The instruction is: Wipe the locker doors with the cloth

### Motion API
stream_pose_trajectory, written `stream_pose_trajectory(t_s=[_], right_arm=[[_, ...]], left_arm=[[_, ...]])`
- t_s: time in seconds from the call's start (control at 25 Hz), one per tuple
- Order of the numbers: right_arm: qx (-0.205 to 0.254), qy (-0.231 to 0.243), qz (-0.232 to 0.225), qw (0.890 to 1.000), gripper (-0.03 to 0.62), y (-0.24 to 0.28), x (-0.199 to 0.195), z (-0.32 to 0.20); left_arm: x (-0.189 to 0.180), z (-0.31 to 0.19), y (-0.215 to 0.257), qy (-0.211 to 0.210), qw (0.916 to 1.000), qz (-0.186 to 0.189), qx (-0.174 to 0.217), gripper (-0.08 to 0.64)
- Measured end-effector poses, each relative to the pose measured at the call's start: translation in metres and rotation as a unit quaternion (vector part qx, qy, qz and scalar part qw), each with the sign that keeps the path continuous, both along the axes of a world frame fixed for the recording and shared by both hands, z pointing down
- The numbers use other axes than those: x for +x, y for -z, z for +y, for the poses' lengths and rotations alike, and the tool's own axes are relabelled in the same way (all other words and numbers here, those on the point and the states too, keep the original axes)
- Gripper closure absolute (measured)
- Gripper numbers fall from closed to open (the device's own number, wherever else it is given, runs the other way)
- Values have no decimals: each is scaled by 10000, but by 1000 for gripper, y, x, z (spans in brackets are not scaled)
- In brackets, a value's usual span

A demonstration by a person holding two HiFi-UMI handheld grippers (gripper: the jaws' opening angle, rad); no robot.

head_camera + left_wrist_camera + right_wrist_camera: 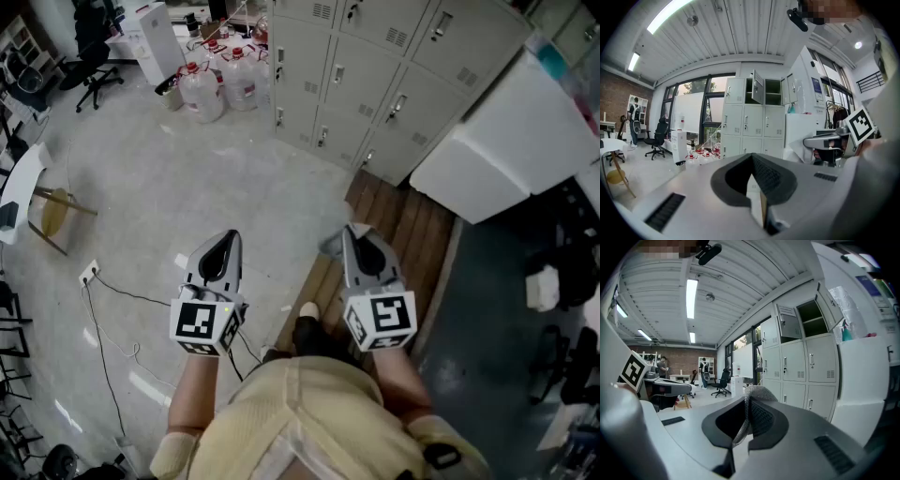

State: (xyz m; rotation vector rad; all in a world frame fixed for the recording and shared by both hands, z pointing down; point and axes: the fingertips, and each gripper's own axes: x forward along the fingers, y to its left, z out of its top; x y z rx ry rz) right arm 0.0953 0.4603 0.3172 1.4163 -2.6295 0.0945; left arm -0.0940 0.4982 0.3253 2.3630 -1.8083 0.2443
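- Two handheld grippers point forward over the grey floor (187, 187) in the head view, side by side and apart from each other.
- The left tongs (227, 238) are narrow. In the left gripper view the left tongs (753, 156) have jaws that meet at the tip, with only a thin sliver of gap lower down and nothing between them.
- The right tongs (749, 401) are clamped on the cloth (758, 391), a grey knitted fabric that bunches above the jaws, with a strip trailing down between them.
- In the head view the cloth (331, 246) shows as a small grey fold at the tip of the right tongs (351, 234).
- The lockers (375, 66) stand ahead, well apart from the cloth. It touches none of the doors.
- An upper locker door (790, 326) stands open, and the lower ones are shut.
- Large water bottles (202, 92) with red caps sit on the floor left of the lockers.
- A wooden platform (394, 225) lies beneath the right tongs, beside a white cabinet (506, 150).
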Motion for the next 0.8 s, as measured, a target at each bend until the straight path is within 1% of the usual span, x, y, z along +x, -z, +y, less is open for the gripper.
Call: stream_pose_trajectory(t_s=[0.16,0.4,0.64,0.8], right_arm=[[-54,42,37,10000,588,-12,10,-34],[-321,52,-132,9994,588,-30,25,-72],[-459,42,-54,9989,588,-41,18,-99],[-359,-9,47,9993,588,-49,12,-124]], left_arm=[[10,-35,-7,12,9999,121,-4,558],[24,-74,-24,11,9997,214,-142,558],[22,-108,-32,-129,9994,230,-238,558],[19,-141,-39,-283,9989,296,-215,558]])
